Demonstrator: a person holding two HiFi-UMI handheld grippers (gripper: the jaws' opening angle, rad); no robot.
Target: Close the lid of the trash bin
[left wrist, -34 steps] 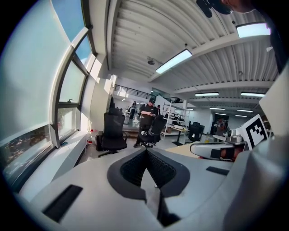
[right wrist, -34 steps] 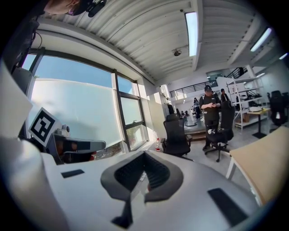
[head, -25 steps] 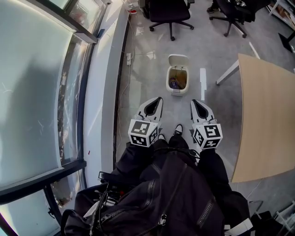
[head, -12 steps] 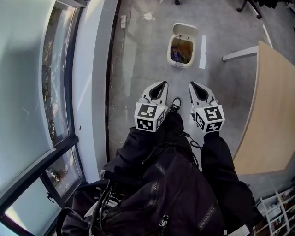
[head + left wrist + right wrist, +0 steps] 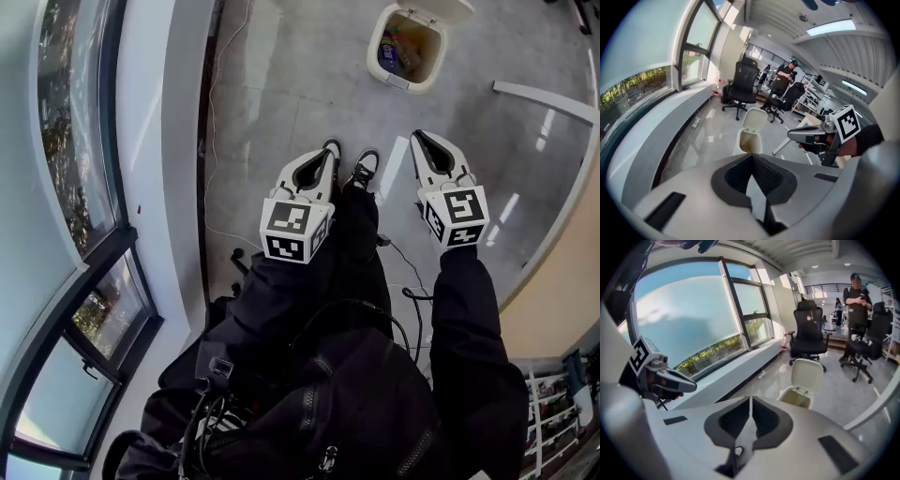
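Ahead on the floor (image 5: pixel 281 94), the trash bin (image 5: pixel 405 54) stands with its lid (image 5: pixel 442 9) tipped back. The left claw (image 5: pixel 328 152) and right claw (image 5: pixel 424 141), both pressed together and empty, hang well short of it, probably so the blunt tips can push the lid down.

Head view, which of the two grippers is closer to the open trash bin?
The right gripper. Its tip lies almost straight below the trash bin, while the left gripper sits farther off to the side.

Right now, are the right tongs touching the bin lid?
Apart. The head view shows bare floor between the right tongs and the open lid, which stands well ahead.
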